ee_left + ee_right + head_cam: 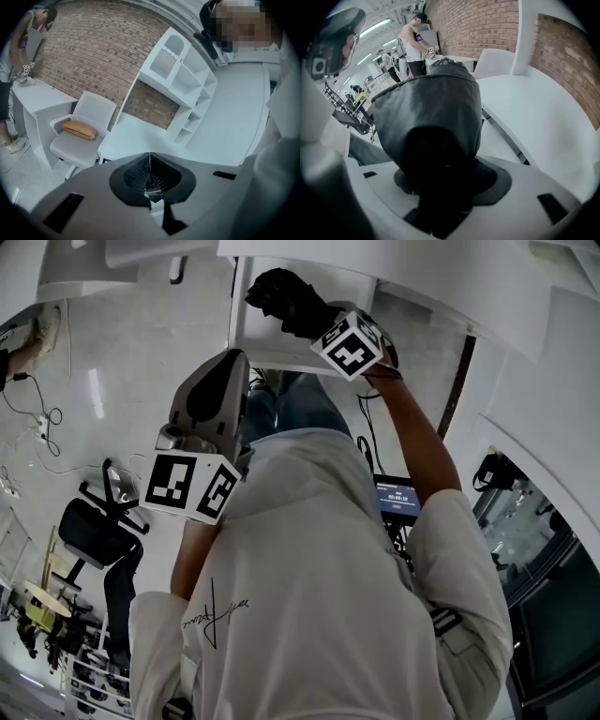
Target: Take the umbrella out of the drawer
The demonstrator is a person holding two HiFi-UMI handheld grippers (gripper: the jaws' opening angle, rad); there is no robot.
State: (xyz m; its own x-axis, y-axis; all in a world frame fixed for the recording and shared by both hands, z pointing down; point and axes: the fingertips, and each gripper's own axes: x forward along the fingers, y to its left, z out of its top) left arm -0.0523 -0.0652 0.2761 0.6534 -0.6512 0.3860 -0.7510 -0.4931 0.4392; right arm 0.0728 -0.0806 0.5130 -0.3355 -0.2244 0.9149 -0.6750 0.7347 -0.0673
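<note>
A black folded umbrella [286,301] in its fabric sleeve is held up at the top of the head view, over a white furniture panel [253,343]. My right gripper [317,322] is shut on it. In the right gripper view the umbrella [436,108] fills the middle and hides the jaws. My left gripper [230,367] is held near the person's chest, apart from the umbrella. Seen from the left gripper [150,161] itself, its jaws are pressed together with nothing between them. I cannot make out a drawer for certain.
A white desk [136,136] with a shelf unit [183,79] stands before a brick wall. Beside it is a white chair [82,140] with an orange cushion [79,130]. Another person [18,42] stands at far left. A black office chair [98,531] is on the floor.
</note>
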